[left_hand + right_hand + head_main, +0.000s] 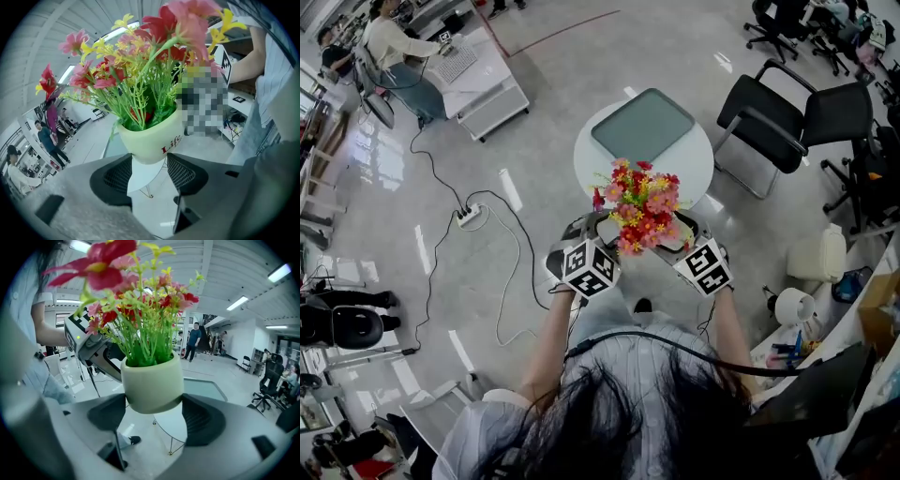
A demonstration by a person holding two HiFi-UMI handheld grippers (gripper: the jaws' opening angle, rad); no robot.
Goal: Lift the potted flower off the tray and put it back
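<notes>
**Ops:** Status on the cream ceramic pot of red, pink and yellow flowers (pixel 642 211)?

**Me:** I'm holding it up in the air with both tools at once. The left gripper (pixel 149 172) is clamping its lower part from one side. The right gripper (pixel 154 417) is clamping it from the opposite side.

**Ops:** How are the jaws sitting?

**Me:** On the left, the two jaws are standing fairly narrow. The pot's tapered base is wedging between their tips, just above the black mesh pads (pixel 180 172), and the wider rim is rising clear of them. On the right, both jaws are pressing against the rounded lower half of the pot, again out at the tips rather than deep between them.

**Ops:** Upright?

**Me:** It's leaning a little in the left gripper view and looking close to upright in the right gripper view.

**Ops:** And where is it relative to the tray?

**Me:** The grey-green rounded rectangular tray (pixel 642 125) is lying on the round white table (pixel 698 167). The pot is hanging off it, over the table's near edge, between the tray and the person carrying the grippers.
</notes>
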